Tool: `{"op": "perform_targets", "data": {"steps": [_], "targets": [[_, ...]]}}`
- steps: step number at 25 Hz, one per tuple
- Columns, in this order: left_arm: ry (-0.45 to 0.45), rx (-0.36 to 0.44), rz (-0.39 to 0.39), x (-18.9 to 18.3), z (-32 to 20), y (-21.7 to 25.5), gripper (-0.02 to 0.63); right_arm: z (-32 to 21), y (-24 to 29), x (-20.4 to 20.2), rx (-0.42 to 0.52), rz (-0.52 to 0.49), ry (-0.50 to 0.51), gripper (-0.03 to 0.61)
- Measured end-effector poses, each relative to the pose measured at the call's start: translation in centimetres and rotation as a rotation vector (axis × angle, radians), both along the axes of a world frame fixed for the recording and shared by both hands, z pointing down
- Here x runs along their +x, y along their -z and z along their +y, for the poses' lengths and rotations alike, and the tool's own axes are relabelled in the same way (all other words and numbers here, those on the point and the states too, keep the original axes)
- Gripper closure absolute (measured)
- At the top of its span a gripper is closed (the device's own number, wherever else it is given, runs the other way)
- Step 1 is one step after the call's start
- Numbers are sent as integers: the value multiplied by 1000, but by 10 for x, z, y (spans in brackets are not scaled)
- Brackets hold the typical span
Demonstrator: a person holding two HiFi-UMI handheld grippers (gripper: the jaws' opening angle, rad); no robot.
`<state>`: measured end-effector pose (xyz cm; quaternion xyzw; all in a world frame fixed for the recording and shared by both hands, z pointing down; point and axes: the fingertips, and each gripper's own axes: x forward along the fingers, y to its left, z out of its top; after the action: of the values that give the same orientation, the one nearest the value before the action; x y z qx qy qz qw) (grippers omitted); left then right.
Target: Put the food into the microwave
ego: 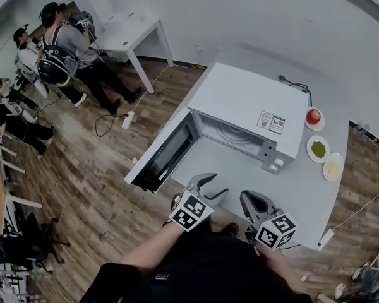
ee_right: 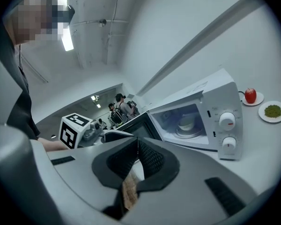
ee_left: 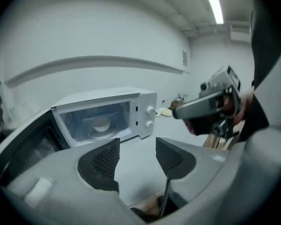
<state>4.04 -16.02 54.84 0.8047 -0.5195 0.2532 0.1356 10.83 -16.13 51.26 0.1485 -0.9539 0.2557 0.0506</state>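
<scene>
Although the microwave (ego: 249, 109) already stood with its door (ego: 167, 156) swung wide to the left, most of the food appeared to be outside it. Three small plates lay in a row on the surface (ego: 227, 169) to the right of the microwave, well apart from both grippers. An apple (ego: 312, 116) sat on the far one, something green (ego: 318, 149) on the middle one, and a pale yellow helping (ego: 333, 167) on the nearest. Inside the cavity a pale round thing (ee_right: 185, 122) sat on the turntable. It looked like a bowl, though whether it held food or was only part of the turntable could not be told.

The left gripper (ee_left: 136, 148) hovered at the near edge of the surface in front of the open cavity, its jaws spread wide with nothing between them. The right gripper (ee_right: 137, 146), just beside it to the right, had its jaws closed together on nothing.

Judged from that, the task seemed to be at an early stage: the door had been opened, and perhaps one dish had gone in. Neither gripper carried anything, so the plates on the right looked untouched — each would have to be fetched, carried across to the cavity and set down inside, and the door shut after.
</scene>
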Motion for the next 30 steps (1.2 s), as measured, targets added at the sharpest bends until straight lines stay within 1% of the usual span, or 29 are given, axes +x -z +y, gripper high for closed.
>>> {"op": "perform_targets", "data": {"steps": [2,3,4,5,6,8,12,13,15,18,22,24,27,30], "targets": [[31,-3,181,4,16,15,374,4,8,-6,27,1,12,563],[35,-2,253,5,22,22,393,5,13,-8,46,3,15,563],[33,3,300,3,27,29,427,7,18,-10,65,7,16,563],[28,12,323,1,32,34,465,8,22,-13,83,11,18,563],[24,25,328,-4,36,40,494,9,25,-16,96,13,21,563],[17,55,336,-15,41,51,520,13,29,-26,111,16,27,563],[8,138,412,-45,50,84,563,23,39,-66,142,11,39,563],[4,166,415,-54,53,93,577,26,44,-78,158,4,48,563],[-8,219,396,-72,58,107,597,31,52,-101,187,-3,57,563],[-37,273,376,-93,67,123,604,40,60,-125,209,4,40,563],[-76,301,394,-116,82,134,606,53,56,-148,186,17,4,563],[-94,309,392,-124,91,134,606,63,51,-155,180,40,-2,563],[-122,319,401,-133,98,133,604,72,51,-162,203,70,-10,565],[-128,305,424,-132,93,126,604,72,58,-153,244,79,-32,565]]}}
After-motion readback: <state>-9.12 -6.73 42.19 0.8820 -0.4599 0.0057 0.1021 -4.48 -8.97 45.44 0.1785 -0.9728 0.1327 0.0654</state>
